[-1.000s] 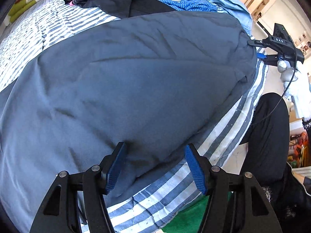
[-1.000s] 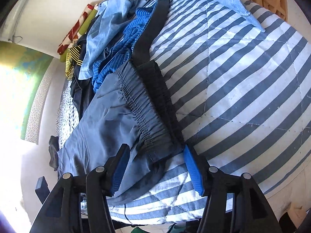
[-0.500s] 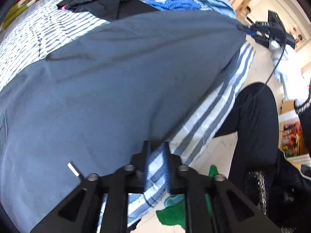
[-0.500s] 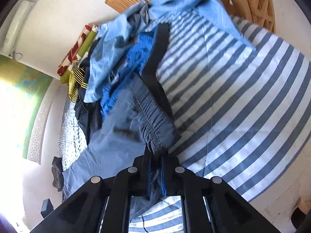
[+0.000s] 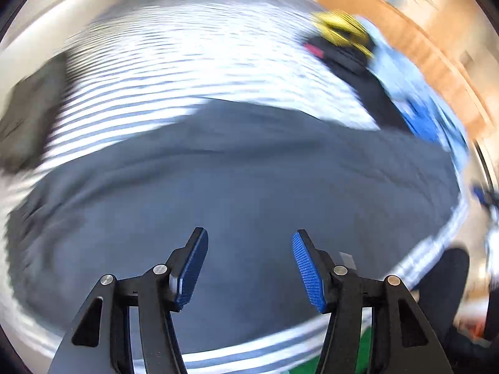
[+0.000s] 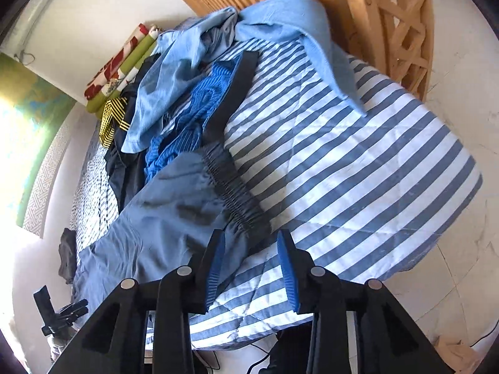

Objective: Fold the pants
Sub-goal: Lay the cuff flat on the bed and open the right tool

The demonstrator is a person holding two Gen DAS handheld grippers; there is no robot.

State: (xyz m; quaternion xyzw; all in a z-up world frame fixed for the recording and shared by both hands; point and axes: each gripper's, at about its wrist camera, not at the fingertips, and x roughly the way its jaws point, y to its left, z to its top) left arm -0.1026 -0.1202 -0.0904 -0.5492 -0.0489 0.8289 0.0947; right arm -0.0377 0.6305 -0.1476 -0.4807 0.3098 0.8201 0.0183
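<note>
My right gripper (image 6: 249, 265), jaws opening and empty, hangs just near of the pants' (image 6: 174, 199) elastic waistband (image 6: 230, 184); legs run far-left toward my opening, empty left gripper (image 5: 249, 265).

Black tool (image 6: 249, 265), blue ribbed pads, silver screws.

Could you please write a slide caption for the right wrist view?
Right hand-held gripper opening above grey-blue pants' elastic waistband on striped bedspread.
</note>
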